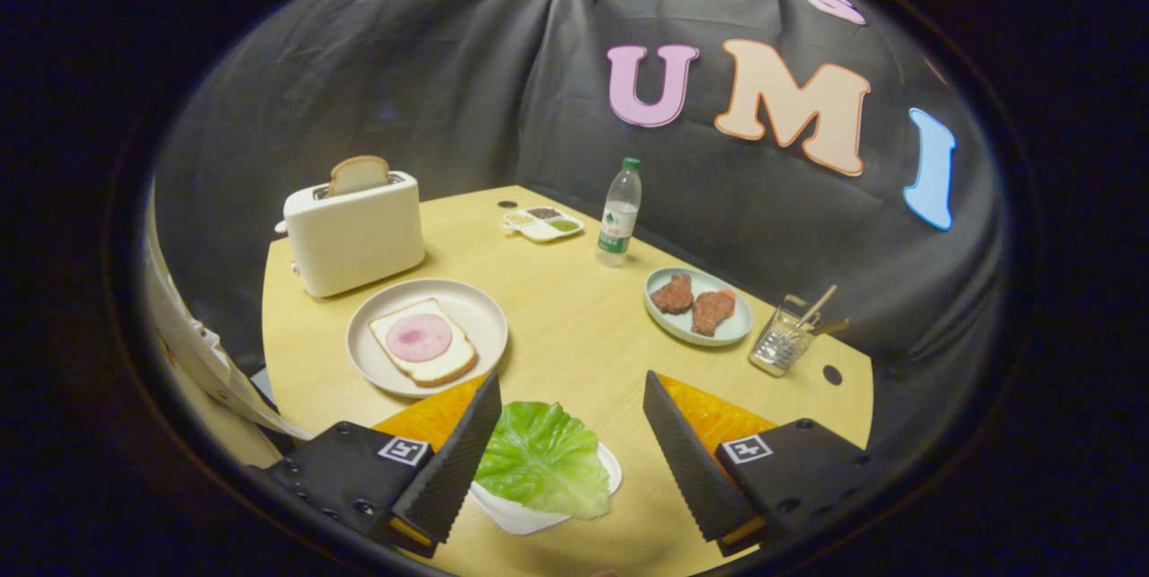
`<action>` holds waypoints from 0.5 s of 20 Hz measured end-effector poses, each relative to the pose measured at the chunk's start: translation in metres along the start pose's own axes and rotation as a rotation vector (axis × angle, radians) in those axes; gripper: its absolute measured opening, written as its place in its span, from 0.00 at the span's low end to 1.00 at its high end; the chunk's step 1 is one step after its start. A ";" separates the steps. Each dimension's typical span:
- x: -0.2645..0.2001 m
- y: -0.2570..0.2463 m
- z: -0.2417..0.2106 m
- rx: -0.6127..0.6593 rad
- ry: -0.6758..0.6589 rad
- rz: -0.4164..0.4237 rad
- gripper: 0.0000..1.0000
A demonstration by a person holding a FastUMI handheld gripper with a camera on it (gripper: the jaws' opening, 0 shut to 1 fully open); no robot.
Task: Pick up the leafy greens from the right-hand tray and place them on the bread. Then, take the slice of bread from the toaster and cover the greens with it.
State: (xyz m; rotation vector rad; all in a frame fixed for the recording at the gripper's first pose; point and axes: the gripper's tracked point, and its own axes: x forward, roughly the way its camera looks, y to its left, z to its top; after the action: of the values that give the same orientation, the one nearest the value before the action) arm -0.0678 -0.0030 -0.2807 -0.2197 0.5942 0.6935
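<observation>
The hand-held two-finger gripper (573, 384) shows as two long, wedge-shaped fingers (453, 460) that taper to narrow tips, their inner faces covered in fine ribbed, textured padding. Each finger grows out of a blocky matte black housing with rounded corners. On top of each housing sits a small white square sticker printed with a black coded marker. Dark round screw heads dot the housing edges, and the fingers stand spread apart

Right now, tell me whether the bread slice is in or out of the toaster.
In. The bread slice stands upright in the toaster slot, its top poking above. The gripper is open, fingers either side of the leafy greens.
</observation>
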 end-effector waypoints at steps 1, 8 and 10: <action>0.005 0.003 -0.008 -0.006 0.018 0.014 1.00; 0.030 0.013 -0.052 -0.032 0.129 0.082 1.00; 0.033 0.016 -0.063 -0.040 0.159 0.099 1.00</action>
State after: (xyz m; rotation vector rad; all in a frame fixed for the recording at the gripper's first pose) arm -0.0857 0.0026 -0.3505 -0.2860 0.7475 0.7885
